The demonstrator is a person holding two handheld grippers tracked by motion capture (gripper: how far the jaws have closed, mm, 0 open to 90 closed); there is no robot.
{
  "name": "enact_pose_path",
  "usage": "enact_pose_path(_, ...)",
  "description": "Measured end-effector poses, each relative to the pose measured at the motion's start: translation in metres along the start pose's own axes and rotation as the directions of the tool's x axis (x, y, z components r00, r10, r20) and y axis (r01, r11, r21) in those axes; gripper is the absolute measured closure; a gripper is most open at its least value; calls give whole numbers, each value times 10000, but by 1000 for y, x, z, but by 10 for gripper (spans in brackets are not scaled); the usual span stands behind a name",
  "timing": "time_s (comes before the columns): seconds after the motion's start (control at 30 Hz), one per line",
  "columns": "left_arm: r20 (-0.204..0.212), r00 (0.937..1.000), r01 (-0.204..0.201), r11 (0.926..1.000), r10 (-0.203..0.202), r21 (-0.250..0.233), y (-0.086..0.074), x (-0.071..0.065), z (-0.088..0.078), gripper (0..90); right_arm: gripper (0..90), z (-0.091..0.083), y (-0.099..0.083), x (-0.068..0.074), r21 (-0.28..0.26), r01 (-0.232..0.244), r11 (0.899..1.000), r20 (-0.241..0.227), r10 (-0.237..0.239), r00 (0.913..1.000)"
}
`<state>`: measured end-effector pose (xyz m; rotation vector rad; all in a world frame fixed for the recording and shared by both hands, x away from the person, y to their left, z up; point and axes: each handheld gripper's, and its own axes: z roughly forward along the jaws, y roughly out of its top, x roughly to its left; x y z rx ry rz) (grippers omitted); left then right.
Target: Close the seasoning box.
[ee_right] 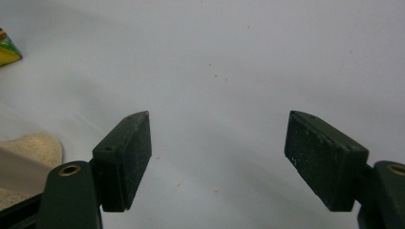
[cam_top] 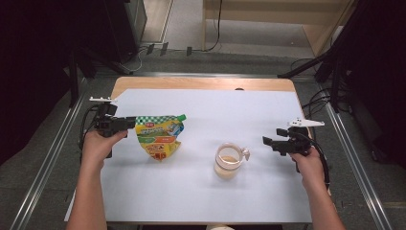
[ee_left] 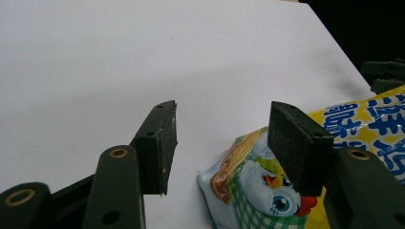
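At a white-covered worktop [cam_top: 201,187], I hold a black two-jaw tool in each hand. My left tool [cam_top: 130,123] sits at the upper left edge of a yellow-and-green printed pouch [cam_top: 158,135] that lies flat on the sheet, its green cap pointing away to the right. Seen from the left gripper view, my left tool [ee_left: 222,138] has its jaws parted, nothing pressed between them; one pad hangs just over the corner of the pouch [ee_left: 258,191], where a cartoon chick is printed. My right tool [cam_top: 266,141] hovers just right of a clear plastic cup [cam_top: 229,161] with a handle, which holds a pale, sandy powder. In the right gripper view, my right tool [ee_right: 217,152] stands wide open over bare sheet, the cup's powder [ee_right: 33,148] off at its left edge. Pouch and cup lie apart near mid-worktop.
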<state>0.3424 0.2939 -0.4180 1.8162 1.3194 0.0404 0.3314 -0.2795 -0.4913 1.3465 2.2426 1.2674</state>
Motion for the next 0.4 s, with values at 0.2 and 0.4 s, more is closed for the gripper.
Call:
enact_pose_path(0.2,-33,10000,50,10000,-50,-31,-1,1,1,439,251,2,-1,1,147,23,9999,6,-23,10000)
enact_pose_path(0.4,-135,9999,72,9998,-75,-189,-2,3,2,434,251,3,-1,3,188,28,9998,-28,-28,10000)
